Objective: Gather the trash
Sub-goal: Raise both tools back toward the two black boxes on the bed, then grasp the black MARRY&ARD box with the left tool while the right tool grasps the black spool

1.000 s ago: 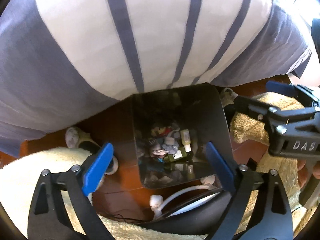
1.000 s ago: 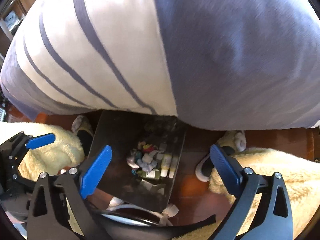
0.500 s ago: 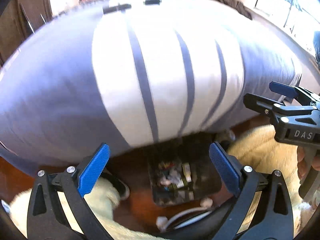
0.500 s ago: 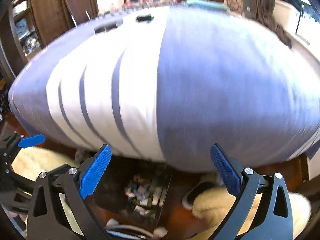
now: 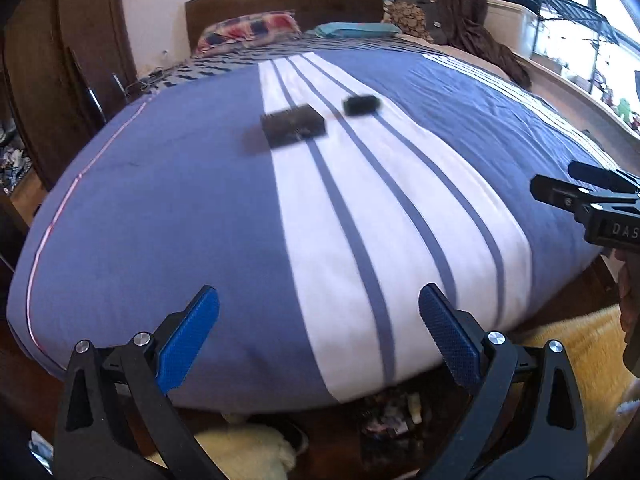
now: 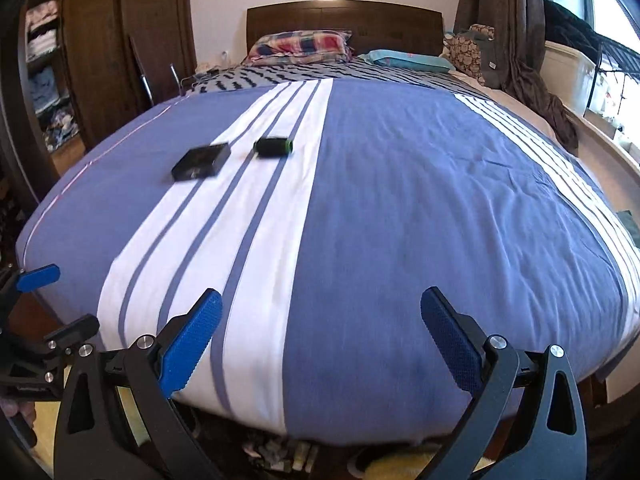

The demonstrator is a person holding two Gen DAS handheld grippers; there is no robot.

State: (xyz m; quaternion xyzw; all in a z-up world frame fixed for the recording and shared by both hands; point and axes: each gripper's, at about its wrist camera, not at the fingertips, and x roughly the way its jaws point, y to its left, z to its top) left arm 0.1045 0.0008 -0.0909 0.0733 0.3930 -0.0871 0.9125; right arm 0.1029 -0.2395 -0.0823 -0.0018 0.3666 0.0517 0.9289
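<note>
Left wrist view: both my grippers, left gripper (image 5: 318, 332) and right gripper (image 6: 320, 334), gape wide and empty; I judge next target the flat black box (image 5: 293, 125) on bed (image 5: 160, 208); reach forward.

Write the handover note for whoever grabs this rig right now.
Left hand-held gripper: open, nothing held, at the foot of the bed.
Right hand-held gripper: open, nothing held, alongside it.
On the striped duvet, toward the left side: a flat black box and a dark cylinder with a green end, lying apart.
Trash bin sits on the floor below the bed edge, already holding scraps.
Left: judge whether those two items are trash; if so, pick them up and bin them.
</note>
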